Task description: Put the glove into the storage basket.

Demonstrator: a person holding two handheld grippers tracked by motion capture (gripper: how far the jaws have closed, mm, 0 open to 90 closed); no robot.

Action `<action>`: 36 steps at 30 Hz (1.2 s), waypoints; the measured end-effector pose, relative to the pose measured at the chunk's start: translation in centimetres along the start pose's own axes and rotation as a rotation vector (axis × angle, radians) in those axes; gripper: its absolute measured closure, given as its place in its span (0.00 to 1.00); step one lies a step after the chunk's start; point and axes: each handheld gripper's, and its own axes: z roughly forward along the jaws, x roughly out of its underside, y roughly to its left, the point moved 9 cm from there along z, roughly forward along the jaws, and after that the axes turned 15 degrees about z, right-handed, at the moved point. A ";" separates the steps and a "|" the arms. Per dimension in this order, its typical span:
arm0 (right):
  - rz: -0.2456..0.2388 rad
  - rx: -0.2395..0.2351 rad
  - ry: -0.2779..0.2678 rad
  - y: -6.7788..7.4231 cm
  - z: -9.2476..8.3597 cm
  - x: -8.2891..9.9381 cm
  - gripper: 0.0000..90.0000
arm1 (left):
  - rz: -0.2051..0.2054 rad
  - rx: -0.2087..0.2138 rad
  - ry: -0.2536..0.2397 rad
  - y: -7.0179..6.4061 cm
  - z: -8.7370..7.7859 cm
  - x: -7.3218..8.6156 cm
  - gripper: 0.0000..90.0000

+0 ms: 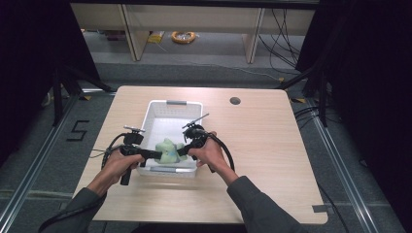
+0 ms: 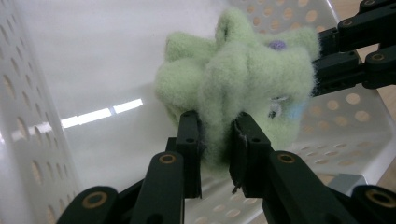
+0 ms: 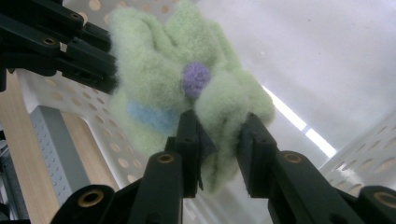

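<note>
A fluffy pale green plush toy [image 1: 167, 149] with a purple dot [image 3: 195, 78] and a blue patch hangs over the near end of a white perforated basket [image 1: 175, 103]. My left gripper [image 1: 158, 154] comes in from the left and is shut on a fold of the toy [image 2: 243, 74], pads pressing into the fur [image 2: 215, 135]. My right gripper [image 1: 180, 150] comes in from the right and pinches another fold [image 3: 219, 135]. In each gripper view the other gripper's jaws [image 2: 327, 60] [image 3: 100, 65] grip the toy's far side. The basket floor [image 2: 93, 56] beneath is bare white.
The basket sits left of centre on a light wooden table [image 1: 262, 155] with a round cable hole [image 1: 235, 100] at the back. Grey handle plates mark the basket's ends [image 1: 165, 169]. Shelving legs and a yellow cable coil [image 1: 183, 36] lie on the floor beyond.
</note>
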 end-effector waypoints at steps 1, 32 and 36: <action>0.003 -0.002 0.003 0.0 0.1 0.1 0.80 | -0.001 0.000 0.001 0.0 0.0 0.0 0.82; -0.039 0.085 -0.052 0.5 -1.8 -0.9 0.47 | 0.084 -0.132 0.009 0.4 -0.8 -1.4 0.53; -0.045 0.069 -0.078 0.7 -2.9 -1.0 0.46 | 0.090 -0.126 -0.011 -0.1 -1.4 -1.5 0.52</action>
